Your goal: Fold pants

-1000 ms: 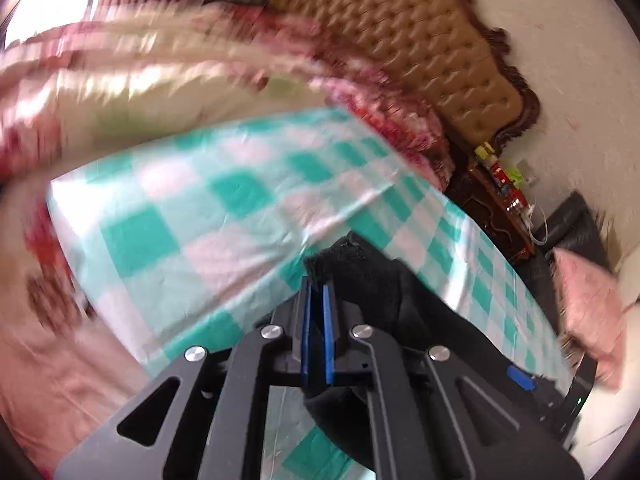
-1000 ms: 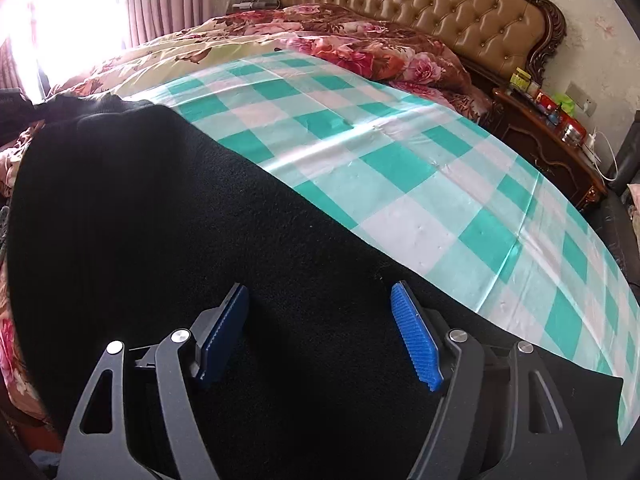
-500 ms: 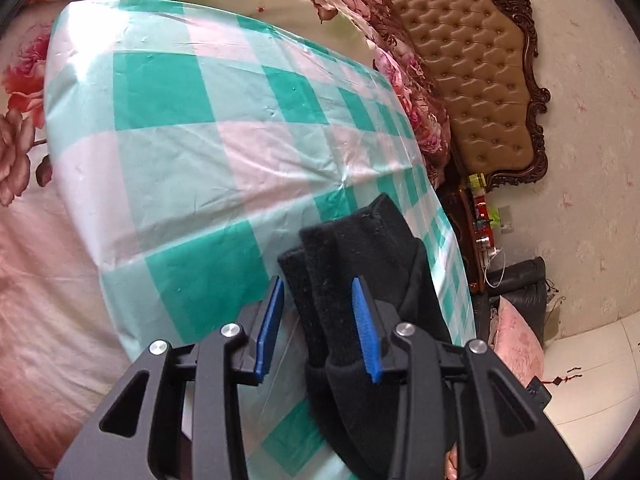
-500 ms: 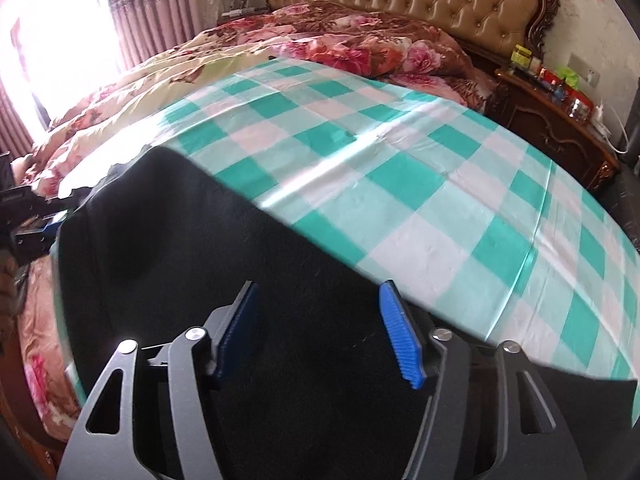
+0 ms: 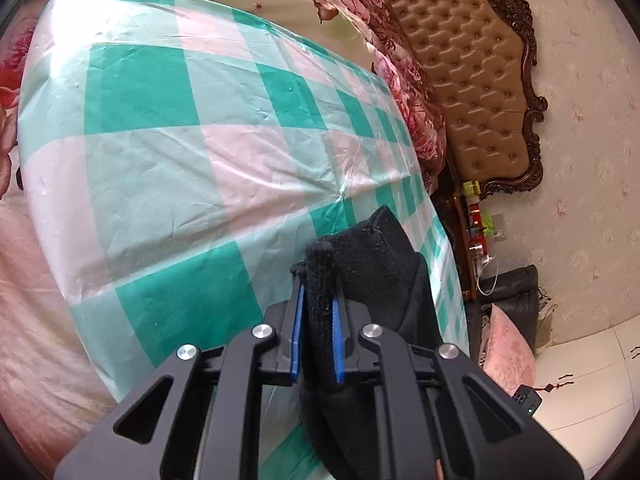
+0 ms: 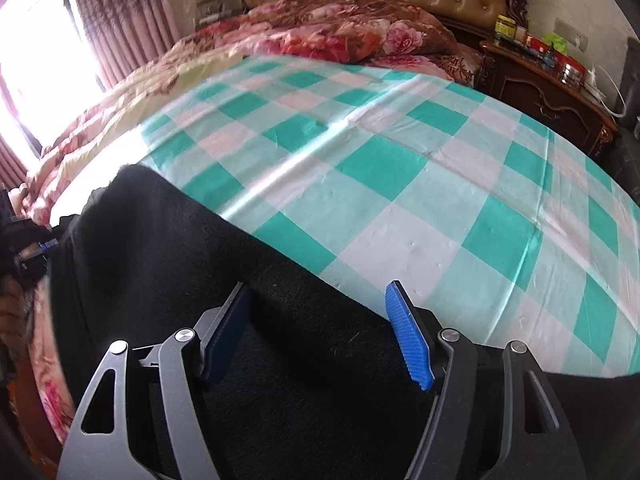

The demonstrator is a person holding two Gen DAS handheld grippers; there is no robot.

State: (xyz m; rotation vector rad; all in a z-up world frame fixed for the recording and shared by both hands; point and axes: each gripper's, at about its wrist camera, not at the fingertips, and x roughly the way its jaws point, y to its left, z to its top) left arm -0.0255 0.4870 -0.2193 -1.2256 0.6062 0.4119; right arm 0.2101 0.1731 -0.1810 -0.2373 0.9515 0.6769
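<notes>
The black pants [image 5: 380, 256] lie along the near edge of the green and white checked sheet [image 5: 160, 120]. My left gripper [image 5: 318, 292] has a thick bunched end of them between its blue pads, and its jaws are closing on that fabric. In the right wrist view the pants [image 6: 160, 260] spread wide across the sheet [image 6: 400, 168]. My right gripper [image 6: 317, 286] hovers over them with its jaws opening; the fabric lies below and between the fingers, and the pads do not press on it. The left gripper [image 6: 32, 248] shows at the far left end of the pants.
A floral quilt [image 6: 340, 36] is heaped at the head of the bed below a tufted brown headboard [image 5: 472, 80]. A dark wooden nightstand [image 6: 552, 92] with small items stands to the right. Pink curtains [image 6: 120, 32] hang by a bright window. A pink cushion [image 5: 508, 344] lies by the bed.
The left gripper, at first shut on the pants, opened, sank toward the bed and closed again on a thicker bunch. The right gripper stayed wide over the cloth and slid sideways.
</notes>
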